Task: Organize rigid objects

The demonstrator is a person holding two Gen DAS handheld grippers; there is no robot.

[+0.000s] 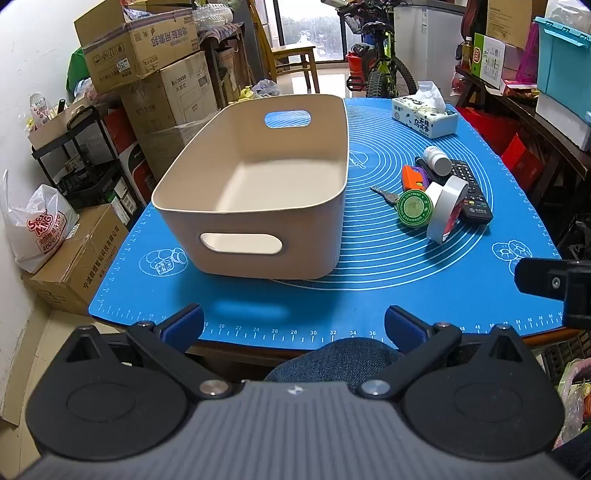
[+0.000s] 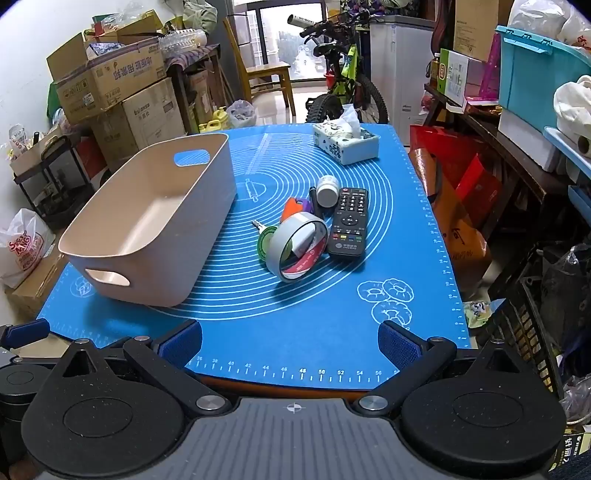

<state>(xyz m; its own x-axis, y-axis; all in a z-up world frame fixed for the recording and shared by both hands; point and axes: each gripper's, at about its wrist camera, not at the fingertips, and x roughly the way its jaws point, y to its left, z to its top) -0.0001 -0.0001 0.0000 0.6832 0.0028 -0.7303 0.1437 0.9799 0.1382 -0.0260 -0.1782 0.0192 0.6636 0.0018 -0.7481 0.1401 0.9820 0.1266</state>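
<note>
Both grippers, left gripper (image 1: 294, 325) and right gripper (image 2: 290, 341), are hanging wide open, empty, above the blue silicone counter mat (image 2: 314, 332); only the right view is showing the black plastic remote's (image 2: 348, 222) full keypad.

Cluttered room. White wall (image 1: 22, 55) left, stacked cardboard boxes (image 1: 147, 62) against it, black rack (image 1: 77, 162) below. Wooden chair (image 1: 291, 51) and bicycle (image 1: 384, 62) by a bright glass door (image 1: 306, 26), daylight coming in. Pale tiled floor (image 1: 332, 83). Teal storage bin (image 2: 535, 70) on shelving right.
</note>
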